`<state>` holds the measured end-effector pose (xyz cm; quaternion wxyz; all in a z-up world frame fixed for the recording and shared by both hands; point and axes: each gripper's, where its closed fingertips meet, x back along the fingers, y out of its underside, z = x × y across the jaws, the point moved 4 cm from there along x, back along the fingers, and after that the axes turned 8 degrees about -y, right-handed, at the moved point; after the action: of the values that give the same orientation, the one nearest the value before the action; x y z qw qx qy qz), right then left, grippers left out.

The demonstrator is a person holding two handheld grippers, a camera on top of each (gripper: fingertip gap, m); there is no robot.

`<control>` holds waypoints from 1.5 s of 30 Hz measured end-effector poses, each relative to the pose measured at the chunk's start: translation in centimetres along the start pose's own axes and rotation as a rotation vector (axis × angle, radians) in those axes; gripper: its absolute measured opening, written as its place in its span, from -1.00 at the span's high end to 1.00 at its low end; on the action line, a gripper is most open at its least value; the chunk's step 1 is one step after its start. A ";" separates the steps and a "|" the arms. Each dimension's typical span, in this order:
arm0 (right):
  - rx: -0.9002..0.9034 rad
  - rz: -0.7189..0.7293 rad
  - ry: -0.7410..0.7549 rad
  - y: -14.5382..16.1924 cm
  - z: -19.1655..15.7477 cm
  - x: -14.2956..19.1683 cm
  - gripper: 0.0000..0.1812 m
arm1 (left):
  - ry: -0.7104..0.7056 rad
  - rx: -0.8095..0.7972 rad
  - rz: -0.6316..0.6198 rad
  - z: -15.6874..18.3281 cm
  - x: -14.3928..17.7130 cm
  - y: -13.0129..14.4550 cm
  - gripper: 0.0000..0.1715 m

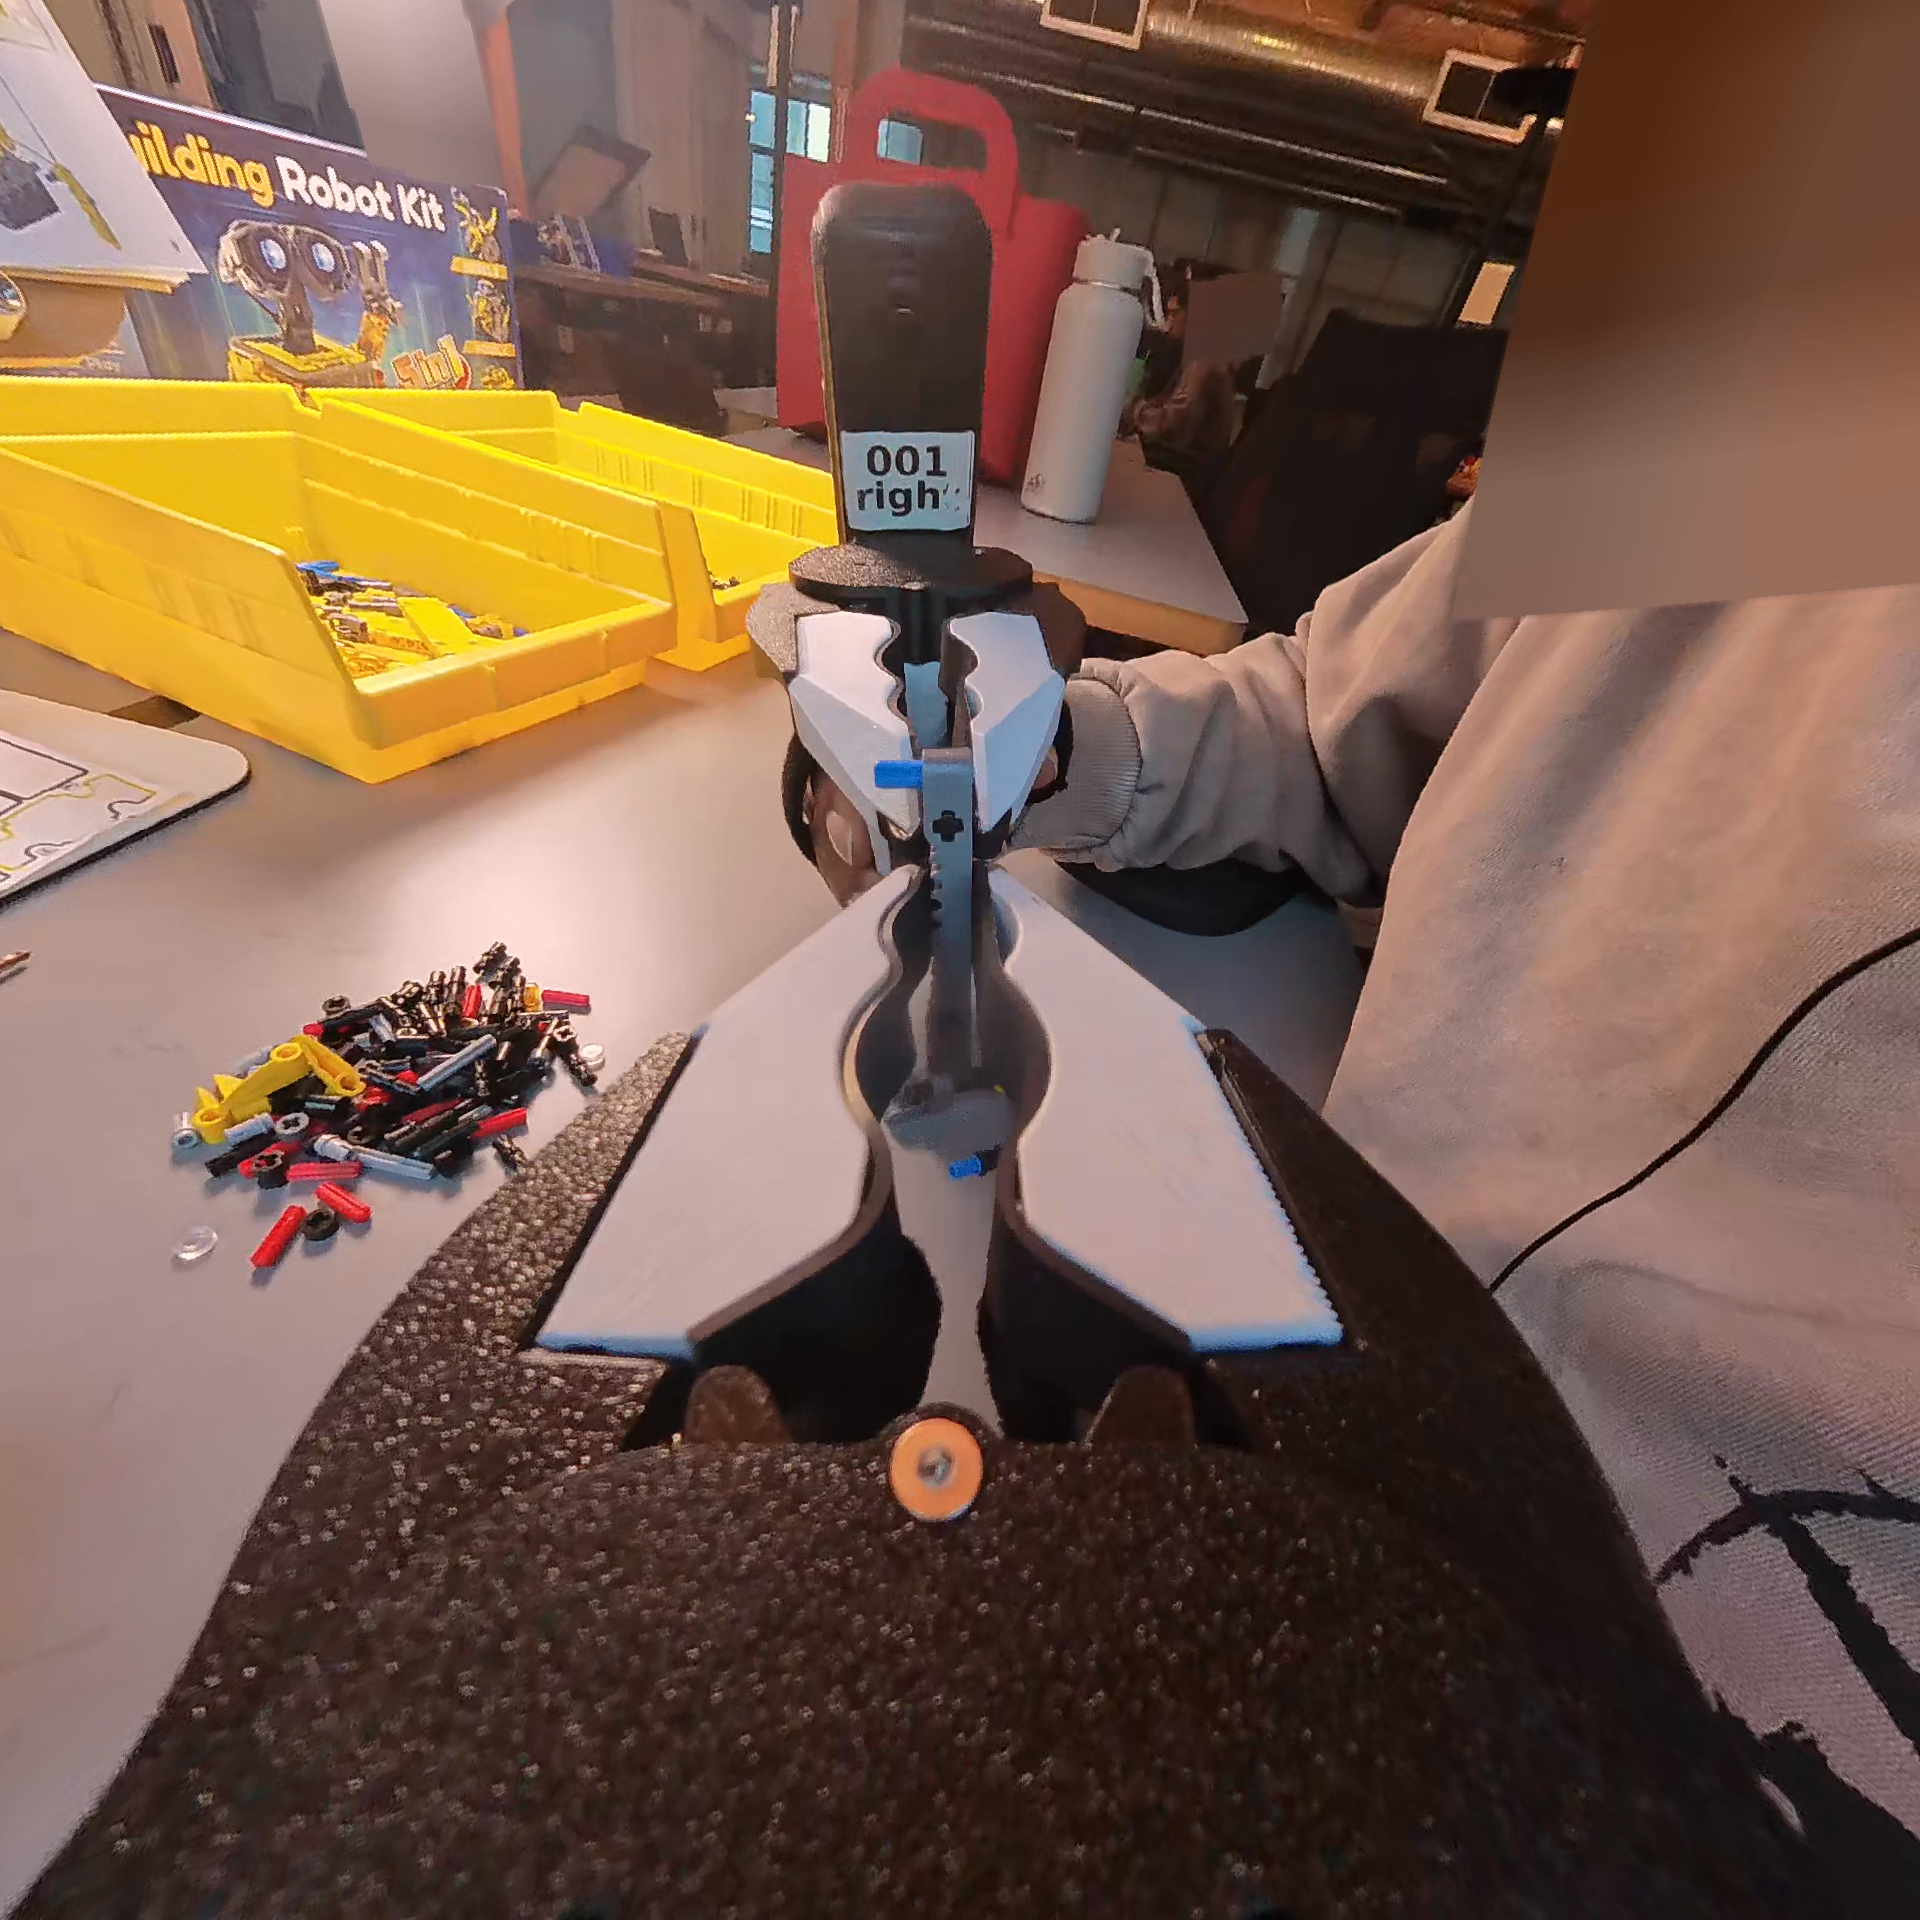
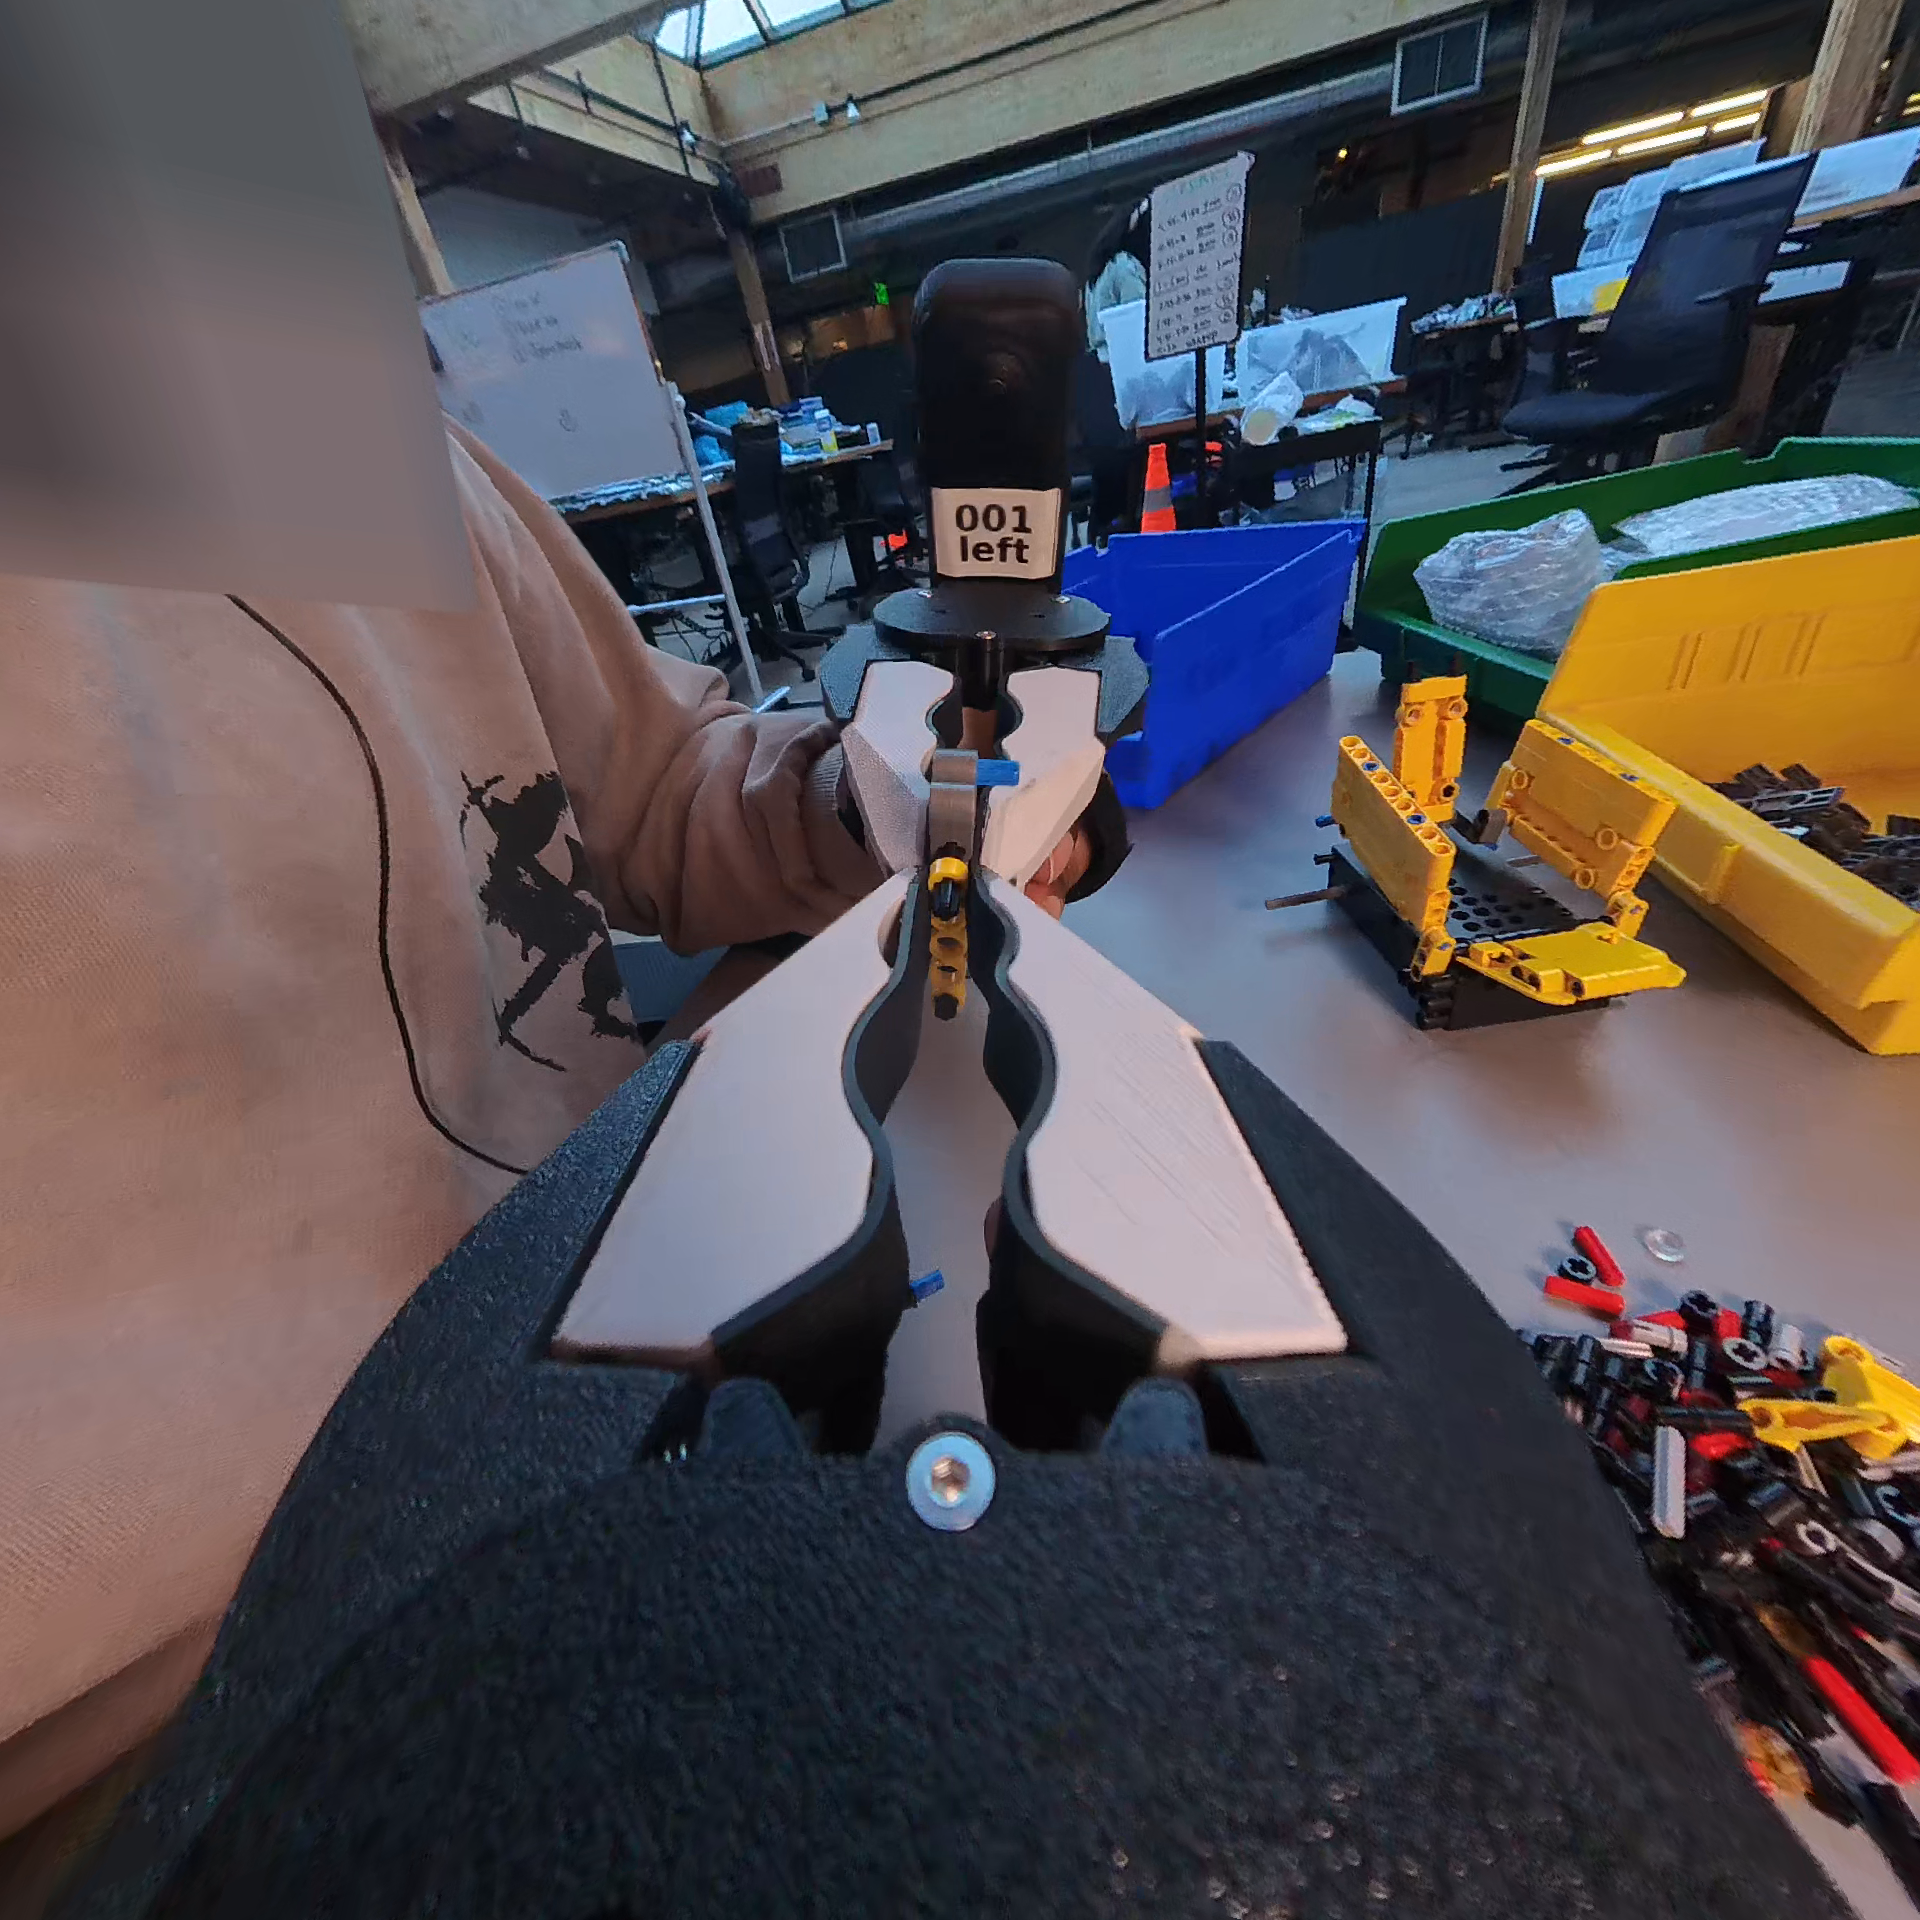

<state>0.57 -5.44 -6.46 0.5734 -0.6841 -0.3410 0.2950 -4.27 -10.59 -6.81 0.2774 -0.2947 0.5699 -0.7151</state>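
Facing each other tip to tip above the grey surface [image 1: 520,883], both tools grip small building pieces. The left gripper [image 1: 951,914] is pinched on a grey toothed beam [image 1: 951,831] carrying a blue pin [image 1: 899,774]. The right gripper [image 2: 948,914] is pinched on a yellow beam [image 2: 948,940] with black pins. At 9 o'clock in the left view lies a pile of loose pins [image 1: 395,1081]; at 2 o'clock in the right view stands a yellow and black model [image 2: 1496,873].
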 end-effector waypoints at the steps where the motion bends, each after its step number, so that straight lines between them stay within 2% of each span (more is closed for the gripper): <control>1: 0.004 0.007 0.005 -0.1 0.1 0.2 0.95 | -0.011 0.000 0.015 -0.2 0.1 -0.3 0.94; 3: -0.003 0.037 0.031 -0.3 0.6 1.3 0.95 | -0.027 0.041 0.083 -0.9 1.1 -1.5 0.95; 4: 0.001 0.013 0.033 0.1 0.6 1.1 0.95 | -0.040 0.001 0.047 -1.0 1.0 -1.0 0.94; 6: 0.001 0.017 0.032 0.0 0.5 1.0 0.95 | -0.031 0.037 0.076 -1.0 1.2 -1.1 0.94; 12: -0.028 0.010 0.051 0.2 1.0 0.5 0.93 | 0.000 0.082 0.043 -1.3 0.6 0.1 0.94; 13: -0.023 0.015 0.062 0.3 0.9 0.5 0.90 | -0.006 0.082 0.045 -1.4 0.5 0.1 0.94; 15: -0.039 -0.021 0.055 0.8 0.9 0.0 0.68 | 0.002 0.070 0.049 -1.2 0.3 -0.1 0.94; 16: -0.032 -0.050 0.059 1.3 0.9 -0.2 0.66 | 0.008 0.069 0.052 -1.0 0.2 -0.2 0.94; 17: -0.022 -0.061 0.056 1.5 0.8 -0.6 0.70 | 0.003 0.063 0.051 -1.0 0.1 -0.2 0.94; 19: -0.006 -0.101 0.072 1.8 0.8 -1.1 0.92 | -0.003 0.060 0.056 -0.9 0.1 -0.2 0.94; 23: 0.011 -0.119 0.089 1.7 1.0 -0.9 0.93 | -0.010 0.032 0.051 -1.0 0.3 0.0 0.92; 24: 0.017 -0.121 0.098 1.6 1.0 -0.8 0.93 | -0.023 0.018 0.024 -1.2 0.3 0.4 0.79; 25: 0.021 -0.123 0.099 1.5 1.0 -0.7 0.93 | -0.029 0.005 -0.002 -1.2 0.3 0.8 0.77; 29: 0.058 -0.160 0.124 1.5 1.0 -0.5 0.93 | -0.031 -0.011 -0.050 -1.3 0.1 1.0 0.83; 30: 0.067 -0.174 0.135 1.6 1.1 -0.4 0.94 | -0.048 -0.025 -0.069 -1.6 0.3 1.1 0.92; 34: 0.058 -0.218 0.117 2.5 1.2 0.4 0.93 | -0.076 -0.087 -0.133 -1.7 0.4 1.8 0.92; 35: 0.058 -0.235 0.132 2.7 1.5 1.2 0.93 | -0.123 -0.057 -0.092 -2.8 1.5 1.2 0.93; 37: 0.035 -0.178 0.175 1.7 2.1 3.7 0.94 | -0.167 0.014 -0.016 -4.9 4.0 -0.1 0.93; 41: 0.077 -0.210 0.206 1.0 2.7 3.4 0.93 | -0.118 0.042 -0.064 -4.3 1.9 1.4 0.92; 45: 0.037 -0.217 0.247 1.6 3.5 4.4 0.93 | -0.094 0.169 -0.030 -5.1 2.2 1.7 0.93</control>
<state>0.58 -0.07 -8.70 0.6520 -0.6636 -0.3342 0.1514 -9.40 -9.18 -9.17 0.3171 -0.3118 0.4895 -0.7500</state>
